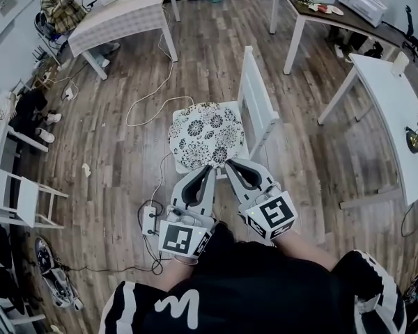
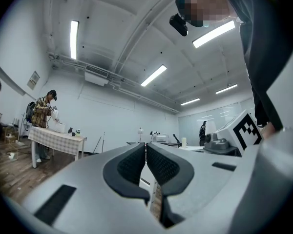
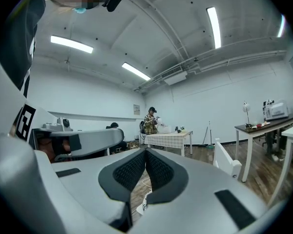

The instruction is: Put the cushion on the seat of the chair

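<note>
Lying seemingly flat on chair [image 1: 255,92]: cushion [image 1: 206,136], head view only.

Checkered-cloth table [image 1: 122,12] top left, white power strip [image 1: 150,220] on wooden floor [image 1: 118,152].

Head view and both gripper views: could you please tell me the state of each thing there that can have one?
cushion: lying flat on the chair seat, covering most of it.
chair: upright on the floor.
left tongs: shut, nothing between them, tips by the cushion's near edge.
right tongs: shut, nothing between them, tips by the cushion's near edge.
</note>
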`<state>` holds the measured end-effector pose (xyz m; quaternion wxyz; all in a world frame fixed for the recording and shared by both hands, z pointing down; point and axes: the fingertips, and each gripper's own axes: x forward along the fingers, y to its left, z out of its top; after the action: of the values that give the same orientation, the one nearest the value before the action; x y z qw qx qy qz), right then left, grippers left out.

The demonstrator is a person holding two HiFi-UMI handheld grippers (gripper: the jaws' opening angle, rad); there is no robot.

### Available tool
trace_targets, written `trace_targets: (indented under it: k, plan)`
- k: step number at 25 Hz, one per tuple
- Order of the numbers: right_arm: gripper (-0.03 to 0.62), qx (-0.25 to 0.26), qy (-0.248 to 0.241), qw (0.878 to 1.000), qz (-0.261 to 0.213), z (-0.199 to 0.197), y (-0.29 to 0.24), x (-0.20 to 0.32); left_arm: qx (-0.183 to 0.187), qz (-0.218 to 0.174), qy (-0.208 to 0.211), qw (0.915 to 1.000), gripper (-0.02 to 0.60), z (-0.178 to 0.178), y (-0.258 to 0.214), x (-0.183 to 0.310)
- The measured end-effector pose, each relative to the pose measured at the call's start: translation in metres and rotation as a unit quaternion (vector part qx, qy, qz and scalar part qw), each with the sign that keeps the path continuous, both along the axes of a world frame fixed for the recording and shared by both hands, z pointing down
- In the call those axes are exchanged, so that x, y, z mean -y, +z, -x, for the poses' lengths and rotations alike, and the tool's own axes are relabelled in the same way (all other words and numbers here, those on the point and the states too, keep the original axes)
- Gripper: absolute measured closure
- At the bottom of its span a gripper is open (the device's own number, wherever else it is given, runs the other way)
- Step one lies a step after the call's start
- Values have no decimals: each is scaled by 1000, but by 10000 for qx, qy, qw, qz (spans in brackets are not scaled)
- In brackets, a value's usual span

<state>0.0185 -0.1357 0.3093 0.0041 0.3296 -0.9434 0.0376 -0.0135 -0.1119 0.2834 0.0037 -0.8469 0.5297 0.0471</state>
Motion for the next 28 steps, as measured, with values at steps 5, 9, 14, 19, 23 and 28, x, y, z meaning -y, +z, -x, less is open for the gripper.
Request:
trace_targets:
  k: [5, 9, 14, 19, 23, 28]
  plan:
    - [574, 41, -131, 9999, -32, -28, -1, -38, -10, 55, -103, 9999, 568, -31, 9, -39]
    - [574, 171, -164, 9997, 116, -42, 3, -57, 68, 152, -170, 9997, 568, -45, 12, -65]
    - [574, 224, -220, 9995, 105, -47, -4, -73, 123, 120, -269, 9995, 568, -48, 4, -81]
    - [574, 238, -237, 9994, 24, -50, -5, -84, 163, 89, -239, 9995, 568, -54, 6, -92]
    - [574, 187, -224, 9996, 43, -52, -3, -97, 161, 86, -189, 9997, 568, -57, 8, -104]
    - [574, 133, -223, 9996, 97, -42, -2, -129, 114, 161, -116, 9997, 568, -52, 11, -134]
